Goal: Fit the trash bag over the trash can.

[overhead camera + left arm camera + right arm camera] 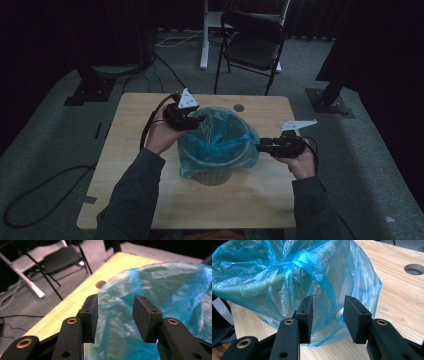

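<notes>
A beige bin (214, 176) lined with a blue plastic bag (220, 137) stands mid-table. My left gripper (196, 120) is at the bin's far left rim, jaws open. In the left gripper view the left gripper (115, 306) has the bag's bulging film (160, 290) just beyond its tips, and nothing is pinched. My right gripper (260, 146) points at the bin's right side, open. In the right gripper view the right gripper (327, 305) straddles a hanging fold of the bag (287, 272) without pressing on it.
The wooden table (135, 180) has a round hole (239, 107) behind the bin. A black folding chair (252, 45) and a white stand leg (204, 35) are on the floor beyond the far edge. Cables (45, 190) lie on the floor at the left.
</notes>
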